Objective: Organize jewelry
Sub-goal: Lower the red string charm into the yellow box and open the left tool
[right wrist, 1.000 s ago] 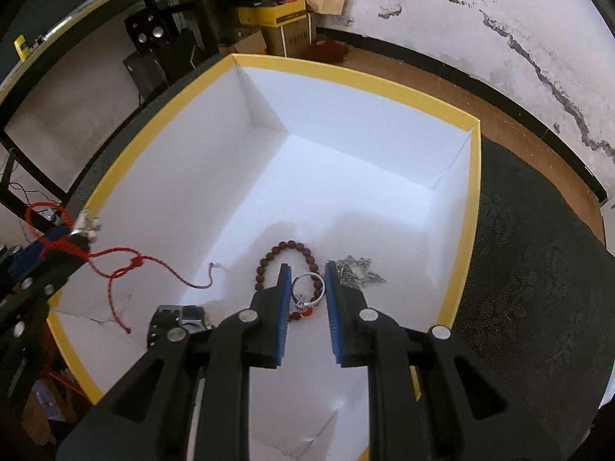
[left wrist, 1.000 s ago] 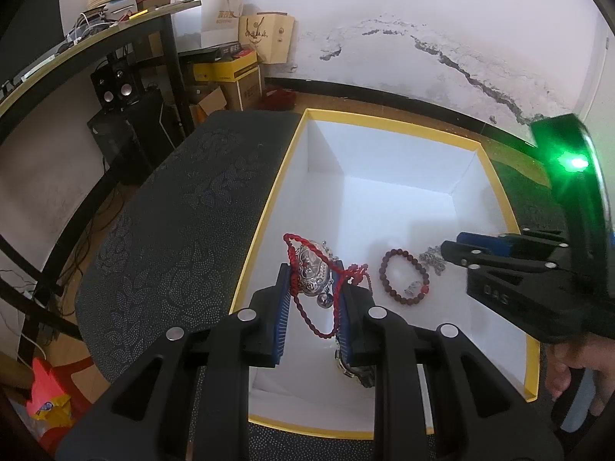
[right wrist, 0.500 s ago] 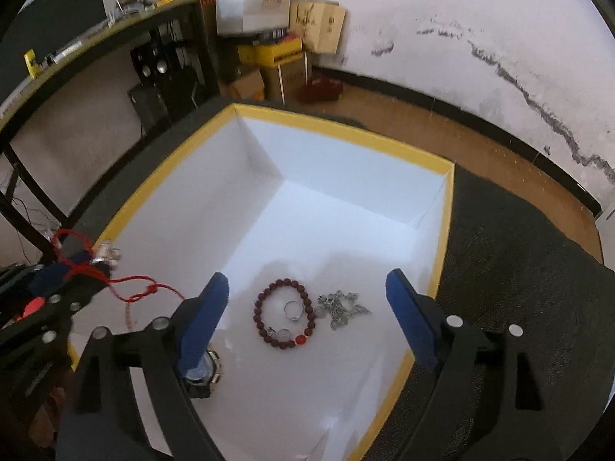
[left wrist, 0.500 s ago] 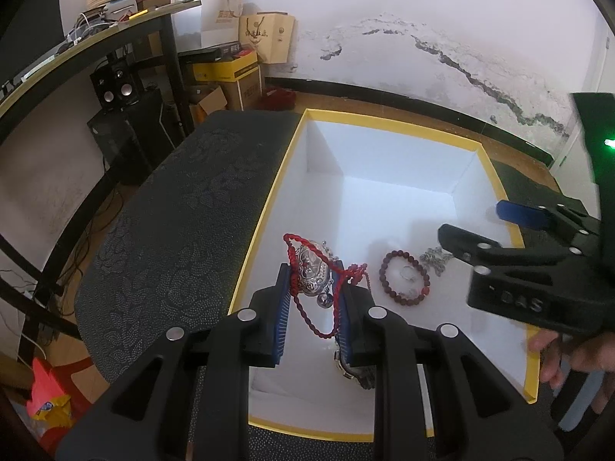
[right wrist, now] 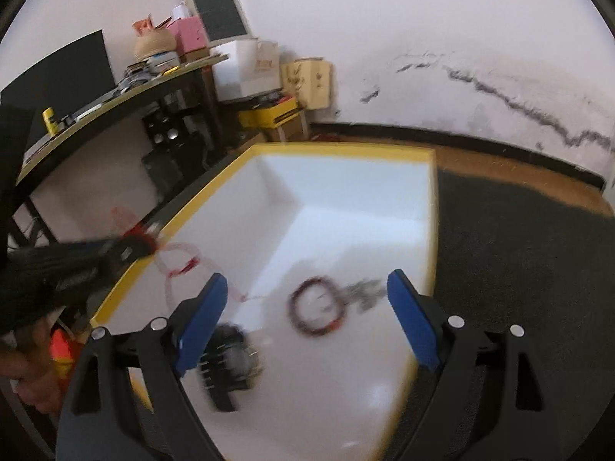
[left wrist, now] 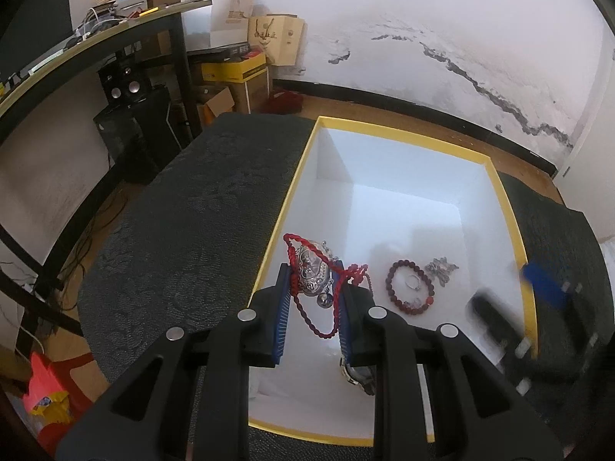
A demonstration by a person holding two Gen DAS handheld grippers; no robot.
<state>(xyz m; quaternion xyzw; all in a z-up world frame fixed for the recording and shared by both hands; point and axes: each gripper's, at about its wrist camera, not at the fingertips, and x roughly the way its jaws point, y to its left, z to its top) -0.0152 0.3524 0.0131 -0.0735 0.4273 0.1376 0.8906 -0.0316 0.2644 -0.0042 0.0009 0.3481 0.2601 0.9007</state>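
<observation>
Since a second ago my right gripper (right wrist: pixel 307 307) has let go of the small ring (left wrist: pixel 412 280) and pulled back with its jaws spread wide. On the left, my left gripper (left wrist: pixel 313 292) stays clamped on the red-cord silver pendant (left wrist: pixel 313 269), held over the white box (left wrist: pixel 507 207). Further right, the ring lies inside the bead bracelet (left wrist: pixel 409 288), with a silver chain (left wrist: pixel 442 269) just beside.

A cluttered home storage or work room: cracked plaster wall (left wrist: pixel 461 57) at twelve o'clock, stacked cardboard boxes (left wrist: pixel 234 77) and speakers (left wrist: pixel 125 90) beneath a desk (left wrist: pixel 96 50) at ten o'clock.
</observation>
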